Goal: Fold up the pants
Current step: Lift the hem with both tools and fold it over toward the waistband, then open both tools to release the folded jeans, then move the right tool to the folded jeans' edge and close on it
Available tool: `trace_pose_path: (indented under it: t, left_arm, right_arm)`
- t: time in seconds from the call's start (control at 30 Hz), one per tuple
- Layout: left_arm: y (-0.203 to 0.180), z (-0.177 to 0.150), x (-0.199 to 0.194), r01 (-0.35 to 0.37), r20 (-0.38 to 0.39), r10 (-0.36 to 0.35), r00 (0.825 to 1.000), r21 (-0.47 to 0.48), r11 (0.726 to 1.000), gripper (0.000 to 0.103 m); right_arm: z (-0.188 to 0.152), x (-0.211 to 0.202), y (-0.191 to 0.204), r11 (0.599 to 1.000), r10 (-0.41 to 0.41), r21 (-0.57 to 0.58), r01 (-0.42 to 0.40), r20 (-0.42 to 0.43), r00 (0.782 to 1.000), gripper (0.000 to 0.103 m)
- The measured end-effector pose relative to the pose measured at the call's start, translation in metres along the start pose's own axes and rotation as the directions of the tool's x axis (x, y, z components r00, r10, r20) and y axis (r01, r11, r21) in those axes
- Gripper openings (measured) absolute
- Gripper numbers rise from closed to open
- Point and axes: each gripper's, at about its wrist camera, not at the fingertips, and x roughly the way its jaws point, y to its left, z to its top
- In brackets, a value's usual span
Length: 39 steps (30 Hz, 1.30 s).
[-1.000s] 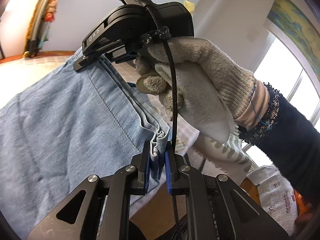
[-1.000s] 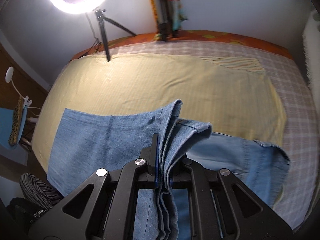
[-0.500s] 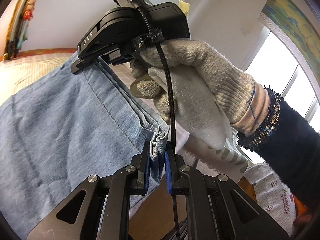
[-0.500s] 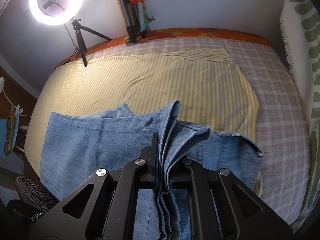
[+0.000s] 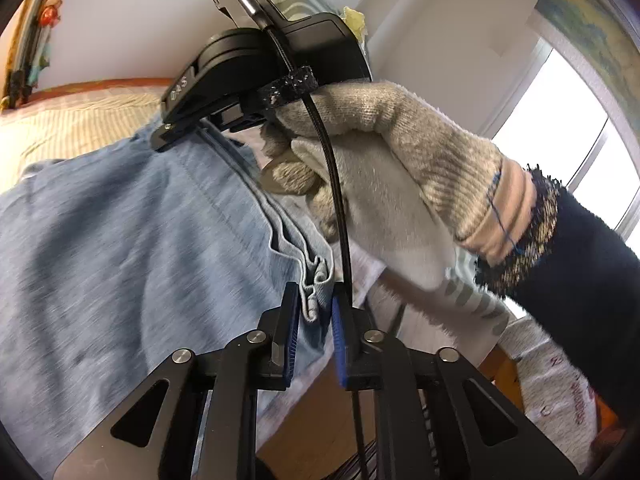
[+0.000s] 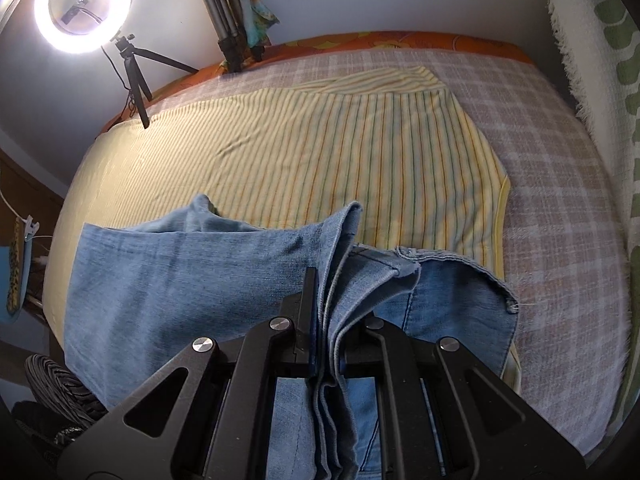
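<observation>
Pants, light blue denim, lie partly spread on the yellow striped sheet over the bed, one edge lifted by both grippers. Right gripper has its fingers pinching several bunched denim layers tight. Left gripper is opening; a folded hem sits between its blue fingers, loose, with a gap showing. Gloved right hand holds the other gripper's handle in the left view. Ring light is lit behind.

Ring light glares over the bed; window overexposed; denim motion-blurred; fisheye bends and darkens edges.
</observation>
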Motion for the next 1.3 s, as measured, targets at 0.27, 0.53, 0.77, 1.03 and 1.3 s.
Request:
trace_pose_path:
  t: [0.27, 0.53, 0.77, 1.03, 1.3]
  left_arm:
    - [0.019, -0.011, -0.058, -0.067, -0.019, 0.067, 0.998, 0.017, 0.998, 0.025]
    - [0.065, -0.042, -0.161, -0.286, 0.028, 0.287, 0.958, -0.011, 0.958, 0.025]
    - [0.107, -0.070, -0.218, -0.495, 0.040, 0.495, 0.868, -0.022, 0.869, 0.025]
    - [0.137, -0.095, -0.232, -0.566, 0.032, 0.573, 0.819, -0.118, 0.816, 0.025]
    - [0.144, -0.118, -0.222, -0.587, -0.025, 0.588, 0.808, -0.116, 0.801, 0.021]
  right_arm:
    - [-0.001, 0.010, -0.004, 1.000, -0.008, 0.011, 0.008, -0.015, 1.000, 0.008]
    - [0.000, -0.014, 0.005, 0.982, -0.186, -0.027, 0.187, 0.038, 0.982, 0.040]
    - [-0.002, -0.054, 0.065, 0.979, -0.129, -0.133, 0.153, 0.172, 0.977, 0.040]
    - [-0.006, -0.035, 0.168, 0.943, -0.004, -0.330, 0.050, 0.140, 0.990, 0.040]
    - [-0.022, 0.032, 0.263, 0.884, 0.124, -0.455, -0.109, 0.002, 0.992, 0.039]
